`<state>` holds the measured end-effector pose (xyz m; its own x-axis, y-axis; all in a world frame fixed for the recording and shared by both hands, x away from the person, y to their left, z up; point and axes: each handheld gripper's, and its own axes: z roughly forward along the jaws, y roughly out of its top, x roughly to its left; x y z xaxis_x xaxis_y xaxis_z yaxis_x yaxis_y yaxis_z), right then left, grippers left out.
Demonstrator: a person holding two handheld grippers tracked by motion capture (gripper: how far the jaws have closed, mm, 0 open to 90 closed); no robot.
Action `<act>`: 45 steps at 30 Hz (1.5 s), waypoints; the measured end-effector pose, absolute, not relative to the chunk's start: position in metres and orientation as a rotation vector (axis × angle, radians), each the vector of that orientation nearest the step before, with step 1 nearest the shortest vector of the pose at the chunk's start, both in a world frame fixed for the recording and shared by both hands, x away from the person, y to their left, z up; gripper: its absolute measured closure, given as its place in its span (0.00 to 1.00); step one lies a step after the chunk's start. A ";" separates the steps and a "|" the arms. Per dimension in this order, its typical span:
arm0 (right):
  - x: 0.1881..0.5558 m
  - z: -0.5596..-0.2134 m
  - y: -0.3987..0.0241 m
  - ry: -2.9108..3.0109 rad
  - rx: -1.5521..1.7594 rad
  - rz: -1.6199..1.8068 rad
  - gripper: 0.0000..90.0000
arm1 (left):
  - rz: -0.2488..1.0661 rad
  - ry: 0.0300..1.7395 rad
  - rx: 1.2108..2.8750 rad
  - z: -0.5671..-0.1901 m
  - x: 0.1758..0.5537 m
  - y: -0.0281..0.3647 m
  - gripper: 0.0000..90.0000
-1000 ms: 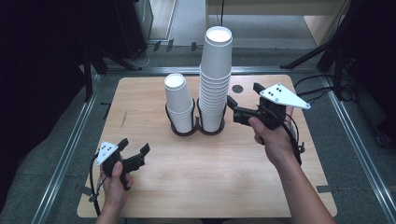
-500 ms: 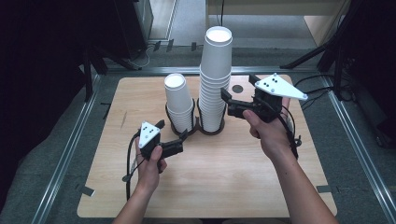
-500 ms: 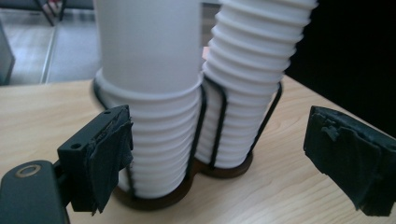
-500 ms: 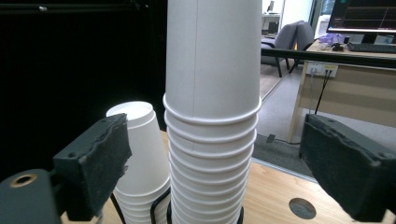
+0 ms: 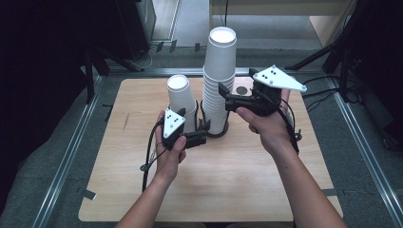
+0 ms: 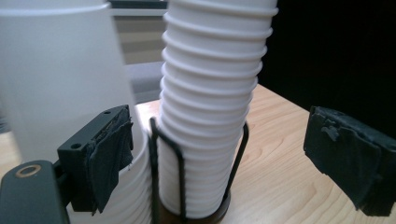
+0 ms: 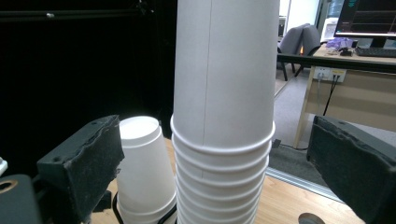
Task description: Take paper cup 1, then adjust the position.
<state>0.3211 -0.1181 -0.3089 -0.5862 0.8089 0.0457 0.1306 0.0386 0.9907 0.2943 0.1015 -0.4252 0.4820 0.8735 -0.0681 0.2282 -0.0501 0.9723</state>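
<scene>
A tall stack of white paper cups and a shorter stack stand side by side in a black wire holder on the wooden table. My right gripper is level with the tall stack's upper half. Its jaws have just been opening. In the right gripper view the tall stack stands between the pads without touching them. My left gripper is low at the holder, open. Its jaws straddle the tall stack's lower rims, and the left pad lies beside the short stack.
A small dark disc lies on the table behind the right gripper. Metal rails run along both sides of the table. Beyond the far edge are floor cables, a desk and a monitor.
My left hand has come from the table's front left corner up to the foot of the cup stacks. The right gripper stays at the tall stack, its jaws now wider apart.
</scene>
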 end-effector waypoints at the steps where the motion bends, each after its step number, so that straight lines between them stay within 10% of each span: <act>1: 0.323 -0.308 -0.117 1.771 0.954 1.598 0.04 | 0.694 0.979 1.571 -0.423 0.296 0.098 0.09; 45: 0.389 -0.315 -0.092 1.837 1.082 1.611 0.02 | 0.832 1.065 1.480 -0.410 0.369 0.040 0.02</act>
